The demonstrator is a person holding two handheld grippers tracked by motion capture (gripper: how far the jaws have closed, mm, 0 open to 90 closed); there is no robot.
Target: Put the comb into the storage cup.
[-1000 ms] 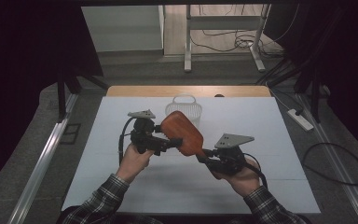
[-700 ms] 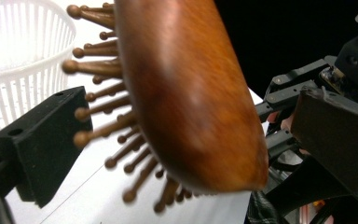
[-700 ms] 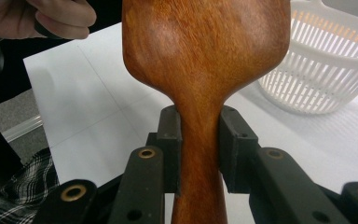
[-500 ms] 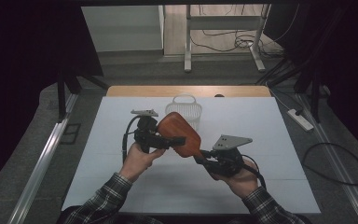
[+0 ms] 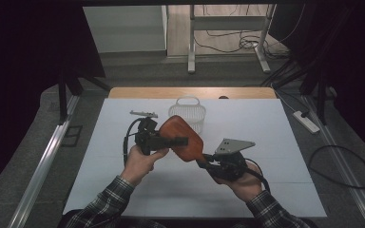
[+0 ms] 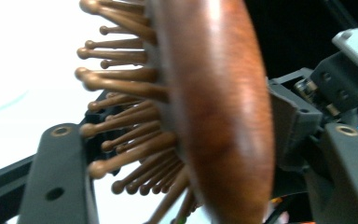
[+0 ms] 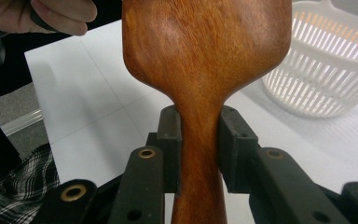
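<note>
The left gripper [image 5: 171, 141] sits left of the middle of the white table [image 5: 100, 180], reaching toward the right across the wooden hairbrush [image 5: 183, 138]. Its jaws have just been closing, and the brush head now stands between them; in the left gripper view one jaw lies on the bristle [image 6: 121, 100] side and the other on the smooth back, but whether the pads press on the wood cannot be told, since the back-side pad is hidden behind the head.

The hairbrush is held above the table near its middle, just on the near side of the white basket [image 5: 188, 112]. Its long axis runs from far left to near right: the broad head points to the far left, and the handle slants down toward the near right. In the high view its smooth back faces up, and the bristles are hidden beneath.

The right gripper [image 5: 208, 159] is clamped narrowly on the handle [image 7: 198, 154], a pad on each side of the neck just below the head. The handle's end is cut off at the bottom of the right gripper view.
</note>
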